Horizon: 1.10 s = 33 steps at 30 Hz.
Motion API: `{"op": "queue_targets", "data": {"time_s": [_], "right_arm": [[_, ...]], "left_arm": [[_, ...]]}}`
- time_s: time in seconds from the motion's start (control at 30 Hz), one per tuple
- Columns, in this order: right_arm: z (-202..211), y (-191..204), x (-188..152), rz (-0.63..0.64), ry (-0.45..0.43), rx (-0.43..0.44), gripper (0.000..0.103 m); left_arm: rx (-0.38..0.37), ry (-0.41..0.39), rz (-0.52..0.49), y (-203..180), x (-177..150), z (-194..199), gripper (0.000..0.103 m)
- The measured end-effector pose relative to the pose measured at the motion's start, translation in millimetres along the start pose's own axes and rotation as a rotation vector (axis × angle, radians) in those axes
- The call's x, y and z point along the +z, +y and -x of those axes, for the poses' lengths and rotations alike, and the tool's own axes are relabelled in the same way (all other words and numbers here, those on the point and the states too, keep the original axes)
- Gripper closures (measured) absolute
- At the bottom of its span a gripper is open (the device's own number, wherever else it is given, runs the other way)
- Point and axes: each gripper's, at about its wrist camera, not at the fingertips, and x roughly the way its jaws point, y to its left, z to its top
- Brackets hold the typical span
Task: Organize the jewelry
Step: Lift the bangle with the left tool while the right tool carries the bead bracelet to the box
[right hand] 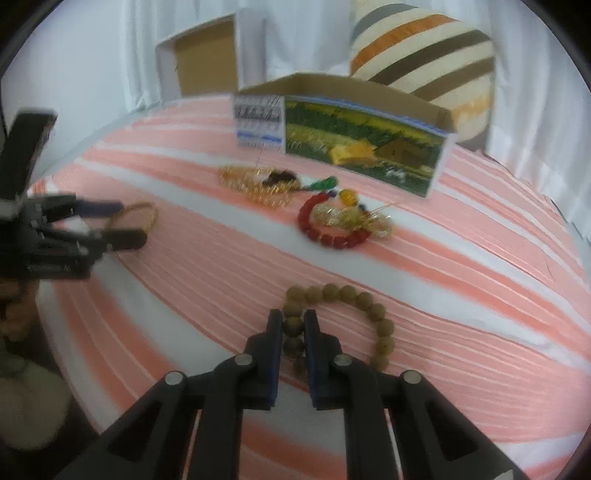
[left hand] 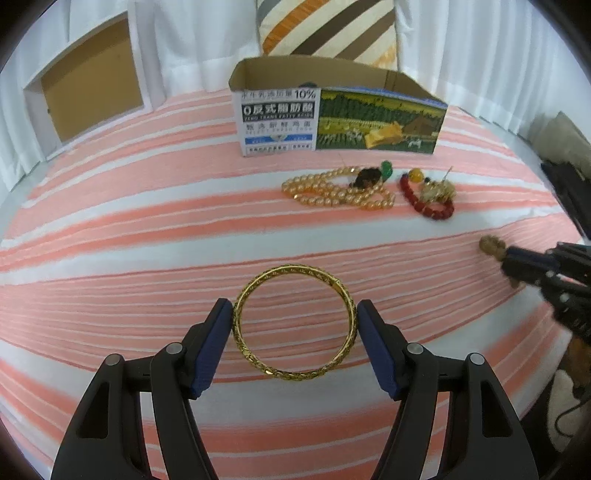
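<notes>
A gold bangle [left hand: 295, 323] lies on the pink-and-white striped cloth, between the blue pads of my left gripper [left hand: 295, 314]; both pads touch its sides. It also shows in the right wrist view [right hand: 138, 218]. My right gripper [right hand: 294, 321] is shut on a brown bead bracelet [right hand: 365, 310]; the bracelet also shows in the left wrist view [left hand: 491, 245]. A gold pearl necklace [left hand: 332, 190] with a dark and green pendant and a red bead bracelet [left hand: 424, 201] with gold pieces lie farther back. An open cardboard box [left hand: 332, 118] stands behind them.
A striped cushion [left hand: 328, 27] leans behind the box. A white-framed brown panel [left hand: 88, 81] stands at the back left. White curtains close off the back. The cloth's edge falls away at the right [left hand: 554, 332].
</notes>
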Motion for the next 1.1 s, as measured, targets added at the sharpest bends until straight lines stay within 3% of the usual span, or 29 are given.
{"op": "queue_targets", "data": {"time_s": [0.27,0.5,1.1], "right_arm": [[59,-24,28,-0.157,-0.105,0.062,0.091],[87,-19,58,-0.165,-0.190,0.095,0.091],[93,-41,161,-0.146,-0.307,0.110,0.091]], "left_arm": [[-0.039,-0.023,0.017,-7,23,29,0.033],[-0.095,-0.047,0.035,-16,54,55,0.033],[-0.151,-0.100,0.034,5,175,67,0.033]]}}
